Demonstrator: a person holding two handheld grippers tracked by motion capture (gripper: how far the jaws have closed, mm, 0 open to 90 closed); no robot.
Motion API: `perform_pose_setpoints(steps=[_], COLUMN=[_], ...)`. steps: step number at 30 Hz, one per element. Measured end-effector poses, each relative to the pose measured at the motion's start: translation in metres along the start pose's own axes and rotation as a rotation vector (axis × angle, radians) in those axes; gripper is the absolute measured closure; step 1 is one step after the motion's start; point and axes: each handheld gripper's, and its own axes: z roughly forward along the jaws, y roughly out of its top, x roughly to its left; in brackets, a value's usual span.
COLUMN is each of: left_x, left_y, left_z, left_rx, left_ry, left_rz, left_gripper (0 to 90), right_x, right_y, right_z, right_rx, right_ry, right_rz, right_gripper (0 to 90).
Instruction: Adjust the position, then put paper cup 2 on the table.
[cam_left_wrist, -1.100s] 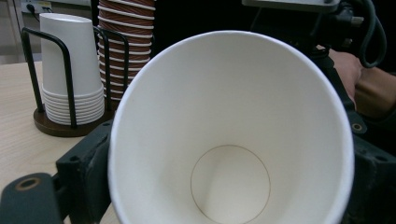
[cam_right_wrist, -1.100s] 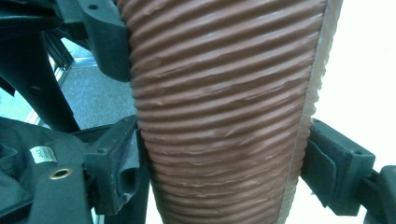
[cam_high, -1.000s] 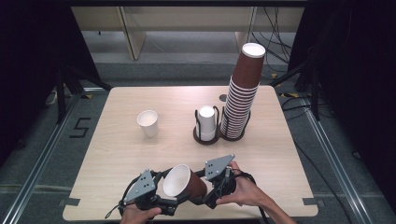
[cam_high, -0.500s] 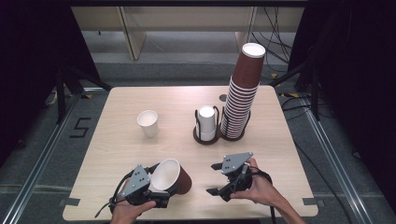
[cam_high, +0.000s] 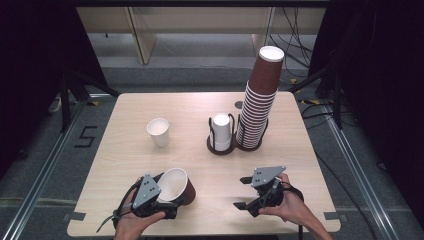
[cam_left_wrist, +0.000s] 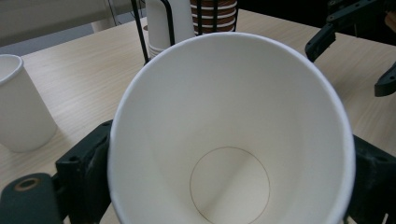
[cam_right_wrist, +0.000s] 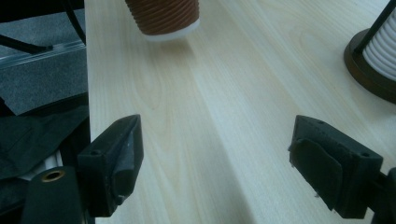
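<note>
Light wood bench (cam_high: 125, 165) stood on grey floor (cam_high: 35, 150). Floor mark "5" (cam_high: 85, 136) lay left of bench. Pale wooden furniture (cam_high: 145, 30) stood behind. Dark curtains (cam_high: 35, 60) flanked both sides. Cables (cam_high: 295, 50) trailed at rear right.

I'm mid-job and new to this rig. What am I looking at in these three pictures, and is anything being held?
A person at a wooden table works a hand-held two-jaw gripper in each hand. The high view looks down from above; each of the other two pictures comes from a camera riding on one gripper.

The left gripper is shut on a brown paper cup, tilted so its camera looks into the white inside. The right gripper is open, nothing between its jaws.

On the table stand a lone white cup, a wire holder with white cups, and beside it a tall stack of brown cups.
</note>
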Motion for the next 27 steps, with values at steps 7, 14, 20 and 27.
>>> perform_pose_setpoints(steps=[7, 14, 20, 27], left_x=[0.005, 0.011, 0.012, 0.014], left_y=[-0.004, -0.005, -0.004, -0.005], left_z=[-0.002, -0.003, -0.004, -0.003], left_rx=[0.009, 0.006, 0.011, 0.014], left_ry=[0.041, 0.073, 0.081, 0.083], left_rz=[-0.014, -0.029, -0.029, -0.032], left_gripper=[9.4, 9.2, 9.2, 9.0], right_x=[0.0, -0.001, -0.001, 0.0], right_y=[-0.009, -0.019, -0.022, -0.027], right_z=[-0.007, -0.012, -0.012, -0.015], right_rx=[0.004, 0.018, 0.024, 0.022], right_ry=[-0.023, -0.045, -0.058, -0.054], right_rz=[0.026, 0.068, 0.059, 0.072], right_gripper=[18.3, 18.2, 17.0, 16.9])
